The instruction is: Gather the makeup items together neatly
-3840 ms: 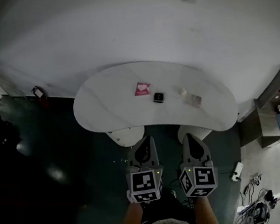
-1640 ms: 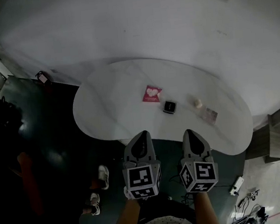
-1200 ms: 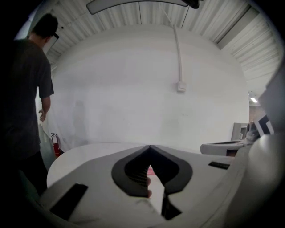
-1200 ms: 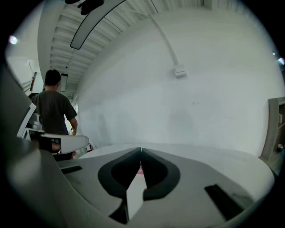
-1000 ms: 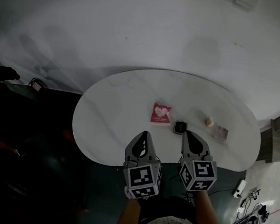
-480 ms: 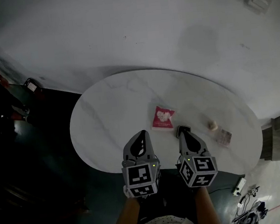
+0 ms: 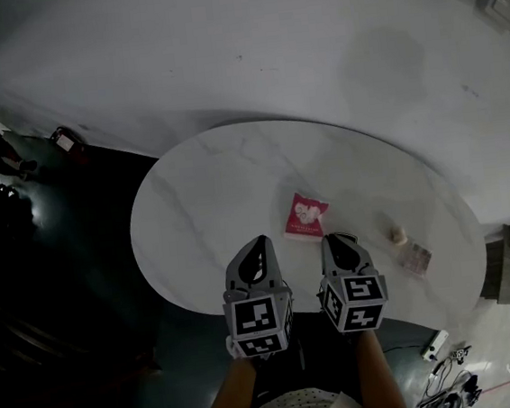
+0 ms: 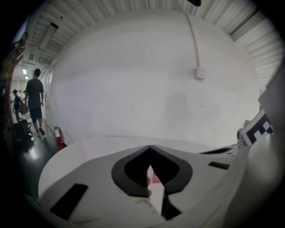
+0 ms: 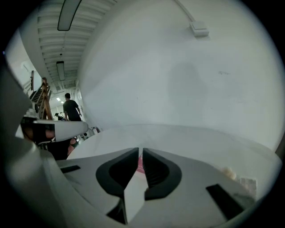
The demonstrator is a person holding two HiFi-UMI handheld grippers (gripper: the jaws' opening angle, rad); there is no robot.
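As both grippers are coming down over the bench, the head view is showing the left gripper and right gripper nearing the pink packet. The left gripper view is showing its fingers staying closed and empty. The right gripper view is showing its fingers just cracking open, nothing between them, so gathering is likely starting.

- The head view is dim and underexposed. The floor sinks almost to black, and the white table and wall look grey.
- Colours are muted there, and only the pink packet stands out.
- Both gripper views are brighter and evenly lit from overhead. A ceiling light strip glows in the right gripper view.
- Fisheye distortion bends the edges, the corners are black, and the nearest foreground is soft.
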